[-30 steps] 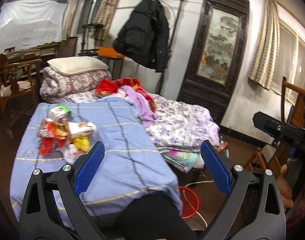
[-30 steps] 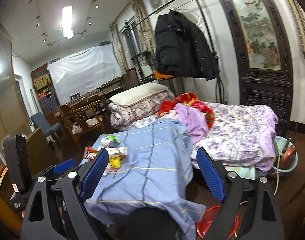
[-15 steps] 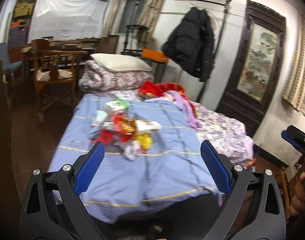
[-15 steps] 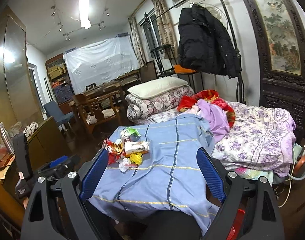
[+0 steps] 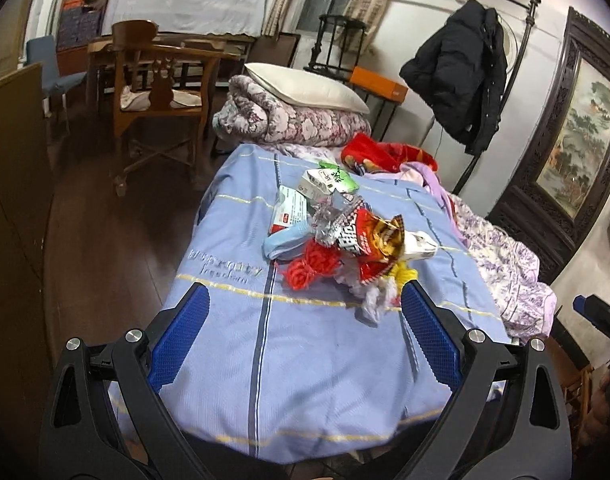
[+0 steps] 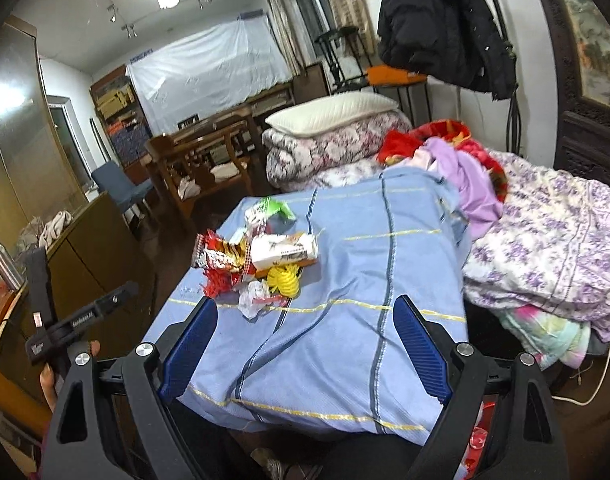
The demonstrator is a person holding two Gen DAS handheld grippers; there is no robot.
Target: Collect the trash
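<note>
Both tools now sit closer over the blue sheet (image 5: 305, 352) than a second ago. Left tool (image 5: 303, 320) and right tool (image 6: 305, 332) stand wide apart, holding nothing. Ahead of both, the trash pile (image 5: 345, 236) of wrappers, carton and crumpled tissue lies on the bed.

dim ceiling-lit room (bowed fisheye edges)

Both grippers are dipping down toward the bed now, so the trash pile (image 5: 341, 236) is sitting way closer to the left gripper (image 5: 303, 334) and right gripper (image 6: 305, 348).
</note>
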